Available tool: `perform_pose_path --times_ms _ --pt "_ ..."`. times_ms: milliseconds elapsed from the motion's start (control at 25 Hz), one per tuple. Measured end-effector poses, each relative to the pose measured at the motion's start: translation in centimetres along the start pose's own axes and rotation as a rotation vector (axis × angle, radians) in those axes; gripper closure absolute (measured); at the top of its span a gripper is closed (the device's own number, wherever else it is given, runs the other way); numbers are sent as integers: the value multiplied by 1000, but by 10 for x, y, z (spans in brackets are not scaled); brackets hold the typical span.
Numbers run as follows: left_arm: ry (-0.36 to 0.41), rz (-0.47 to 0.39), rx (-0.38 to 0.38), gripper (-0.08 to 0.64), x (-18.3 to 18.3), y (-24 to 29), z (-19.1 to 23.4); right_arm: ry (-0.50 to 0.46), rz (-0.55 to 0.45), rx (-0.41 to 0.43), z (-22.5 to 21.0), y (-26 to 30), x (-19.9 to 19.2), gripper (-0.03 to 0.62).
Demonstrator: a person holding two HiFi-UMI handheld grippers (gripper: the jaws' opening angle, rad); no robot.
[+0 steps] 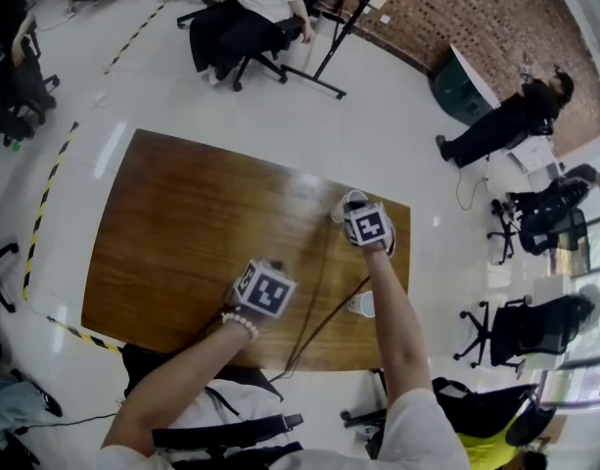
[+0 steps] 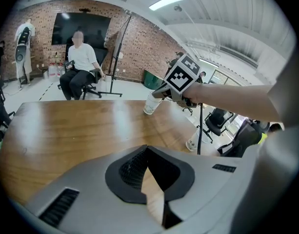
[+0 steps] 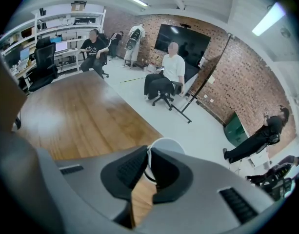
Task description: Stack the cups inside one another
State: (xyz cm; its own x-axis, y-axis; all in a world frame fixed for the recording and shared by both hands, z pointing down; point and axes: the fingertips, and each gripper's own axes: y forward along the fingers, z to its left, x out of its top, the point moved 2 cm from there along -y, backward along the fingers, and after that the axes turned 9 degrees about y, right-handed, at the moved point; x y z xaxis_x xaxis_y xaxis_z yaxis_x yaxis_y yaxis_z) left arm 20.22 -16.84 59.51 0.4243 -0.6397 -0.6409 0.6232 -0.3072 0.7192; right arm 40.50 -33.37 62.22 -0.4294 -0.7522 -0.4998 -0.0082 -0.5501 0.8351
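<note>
A white paper cup (image 1: 349, 201) is at the far right corner of the brown table (image 1: 182, 233). My right gripper (image 1: 352, 211) is shut on its rim. In the right gripper view the thin white cup wall (image 3: 169, 144) runs between the pads of that gripper (image 3: 148, 162). From the left gripper view this cup (image 2: 151, 103) hangs tilted with its base at the tabletop. A second white cup (image 1: 364, 305) stands near the front right edge of the table, also seen as a small cup (image 2: 192, 144). My left gripper (image 1: 253, 274) hovers over the near middle, its jaws (image 2: 145, 152) shut on nothing.
A black cable (image 1: 324, 306) crosses the table's near right part. Beyond the table's far edge a person sits on an office chair (image 1: 246, 13) next to a black stand (image 1: 329, 57). More chairs (image 1: 520, 326) stand to the right on the white floor.
</note>
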Motion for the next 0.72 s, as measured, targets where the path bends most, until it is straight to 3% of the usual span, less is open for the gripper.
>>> perform_pose_path --times_ms 520,720 --pt "-16 16 10 560 -15 -5 6 12 -11 -18 7 7 -5 528" --pt "-7 -37 3 560 -9 -19 15 112 -77 -16 14 -19 6 448"
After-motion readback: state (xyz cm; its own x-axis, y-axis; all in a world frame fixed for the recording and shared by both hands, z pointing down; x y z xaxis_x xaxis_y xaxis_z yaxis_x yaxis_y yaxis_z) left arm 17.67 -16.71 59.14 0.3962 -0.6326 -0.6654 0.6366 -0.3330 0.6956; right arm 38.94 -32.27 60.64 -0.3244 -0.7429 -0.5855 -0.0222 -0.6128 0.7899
